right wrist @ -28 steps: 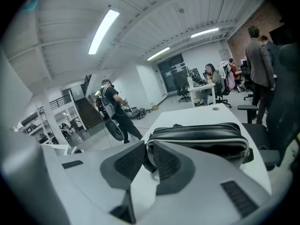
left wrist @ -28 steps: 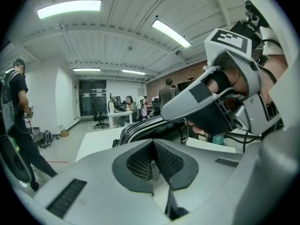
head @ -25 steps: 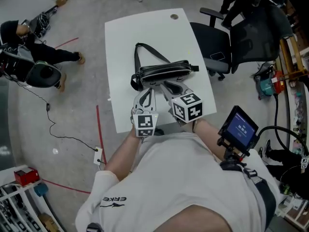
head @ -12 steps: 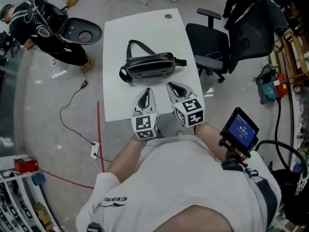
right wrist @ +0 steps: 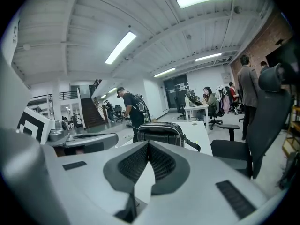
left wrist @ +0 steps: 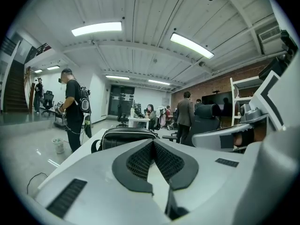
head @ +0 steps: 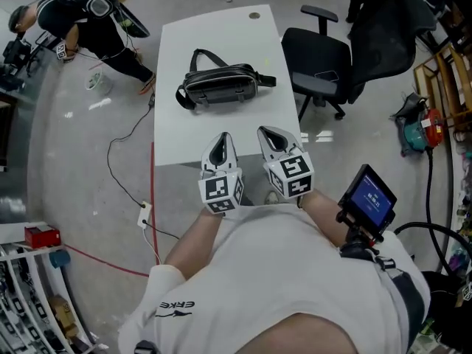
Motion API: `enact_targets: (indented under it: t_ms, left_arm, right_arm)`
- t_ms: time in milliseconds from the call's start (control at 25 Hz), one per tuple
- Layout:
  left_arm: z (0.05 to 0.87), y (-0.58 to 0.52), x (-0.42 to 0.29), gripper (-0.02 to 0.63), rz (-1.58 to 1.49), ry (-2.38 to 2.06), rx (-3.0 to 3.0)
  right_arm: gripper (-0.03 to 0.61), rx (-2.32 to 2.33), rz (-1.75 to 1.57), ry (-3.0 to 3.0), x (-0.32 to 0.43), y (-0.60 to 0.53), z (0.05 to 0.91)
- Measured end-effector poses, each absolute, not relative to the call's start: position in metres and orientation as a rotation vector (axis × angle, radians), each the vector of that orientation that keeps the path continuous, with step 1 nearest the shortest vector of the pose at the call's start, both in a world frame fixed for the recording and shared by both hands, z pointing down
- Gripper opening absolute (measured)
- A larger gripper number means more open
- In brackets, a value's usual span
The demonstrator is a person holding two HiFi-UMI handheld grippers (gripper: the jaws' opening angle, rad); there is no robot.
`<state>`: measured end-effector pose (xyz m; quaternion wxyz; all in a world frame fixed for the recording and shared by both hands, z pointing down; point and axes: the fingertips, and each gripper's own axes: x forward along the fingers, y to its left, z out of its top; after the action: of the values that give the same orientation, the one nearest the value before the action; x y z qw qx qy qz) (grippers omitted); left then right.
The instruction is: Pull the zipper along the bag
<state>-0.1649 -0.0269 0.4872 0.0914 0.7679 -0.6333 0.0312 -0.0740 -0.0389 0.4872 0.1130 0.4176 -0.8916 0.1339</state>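
Note:
A black waist bag with a strap lies on the white table, toward its far half. My left gripper and right gripper hover side by side over the table's near edge, well short of the bag. Both are shut with nothing between their jaws. In the left gripper view the bag shows beyond the closed left gripper. In the right gripper view the bag stands just past the closed right gripper. The zipper pull is too small to make out.
A black office chair stands close to the table's right side. A person with equipment is on the floor at the upper left. A cable runs along the floor left of the table. A small screen device sits at my right.
Both grippers have drawn back from the bag to the table's near edge. The bag now lies farther from them. The person at the upper left has shifted.

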Motion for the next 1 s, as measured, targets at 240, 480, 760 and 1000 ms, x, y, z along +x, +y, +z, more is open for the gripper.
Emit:
enact_targets:
  t_ms: [240, 480, 760, 1000]
  left_arm:
    - [0.480, -0.018, -0.167, 0.002, 0.089, -1.884, 2.304]
    - [0.474, -0.010, -0.183, 0.002, 0.070, -1.872, 2.323]
    - [0.476, -0.005, -0.193, 0.002, 0.075, -1.843, 2.347]
    - [0.478, -0.002, -0.196, 0.002, 0.079, -1.817, 2.354]
  right_arm:
    - [0.005, 1.288, 0.400, -2.618, -0.067, -0.027, 0.483]
    - [0.005, 1.337, 0.418, -2.603, -0.079, -0.017, 0.480]
    - [0.005, 1.368, 0.402, -2.591, -0.090, -0.010, 0.476]
    - [0.004, 1.374, 0.401, -2.564, -0.097, -0.004, 0.478]
